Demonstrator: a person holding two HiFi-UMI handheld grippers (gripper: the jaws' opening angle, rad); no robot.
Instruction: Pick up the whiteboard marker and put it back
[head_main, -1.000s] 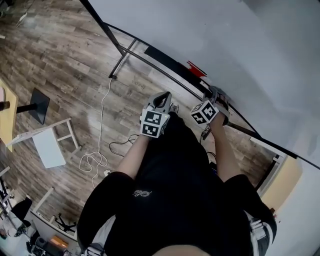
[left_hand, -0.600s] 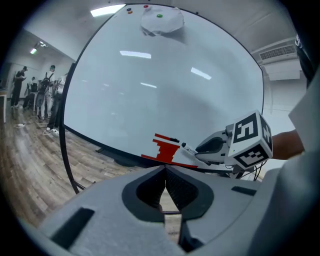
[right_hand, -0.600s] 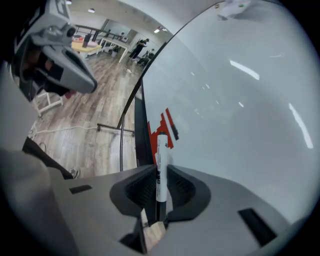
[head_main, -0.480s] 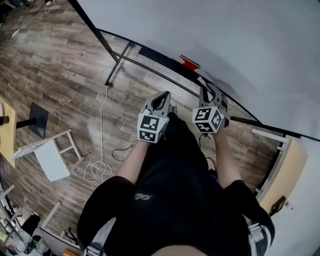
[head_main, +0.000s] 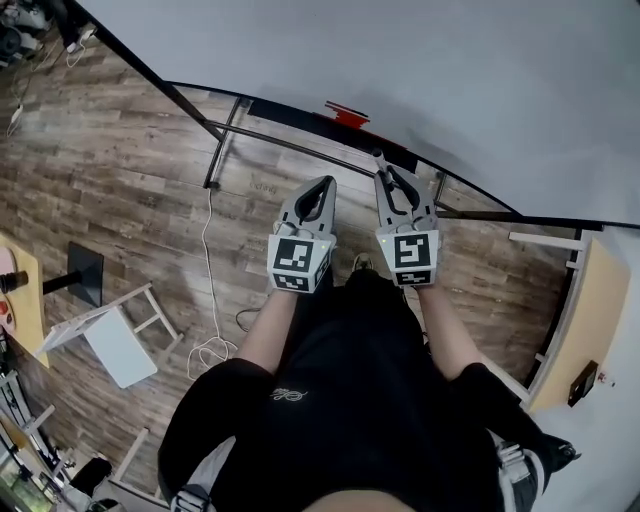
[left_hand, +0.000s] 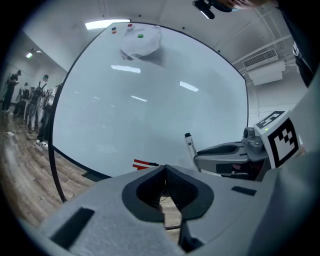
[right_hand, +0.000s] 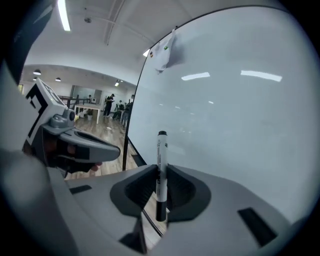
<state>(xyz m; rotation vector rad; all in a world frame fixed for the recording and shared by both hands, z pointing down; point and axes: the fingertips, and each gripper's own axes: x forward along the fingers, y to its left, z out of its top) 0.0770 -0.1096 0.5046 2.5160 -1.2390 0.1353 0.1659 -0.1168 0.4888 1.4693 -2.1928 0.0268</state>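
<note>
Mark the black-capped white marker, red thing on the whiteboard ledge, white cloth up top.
Black-capped white whiteboard marker (right_hand: 161, 162): right gripper view, white barrel.
Red thing (left_hand: 144, 163): left gripper view, its middle.
White cloth (left_hand: 141, 42): left gripper view, centre.

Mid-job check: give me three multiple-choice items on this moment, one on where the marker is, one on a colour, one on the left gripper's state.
1. Where is the marker?
A. on the floor
B. in the right gripper
C. on a desk

2. What colour are the pens at the whiteboard lower edge?
A. green
B. blue
C. red

3. How is the left gripper?
A. shut, empty
B. open
C. shut on a pen

Answers:
1 B: the right gripper view shows its jaws clamped on the upright marker.
2 C: they show red in both the head view and the left gripper view.
3 A: its jaws meet with nothing between them.
</note>
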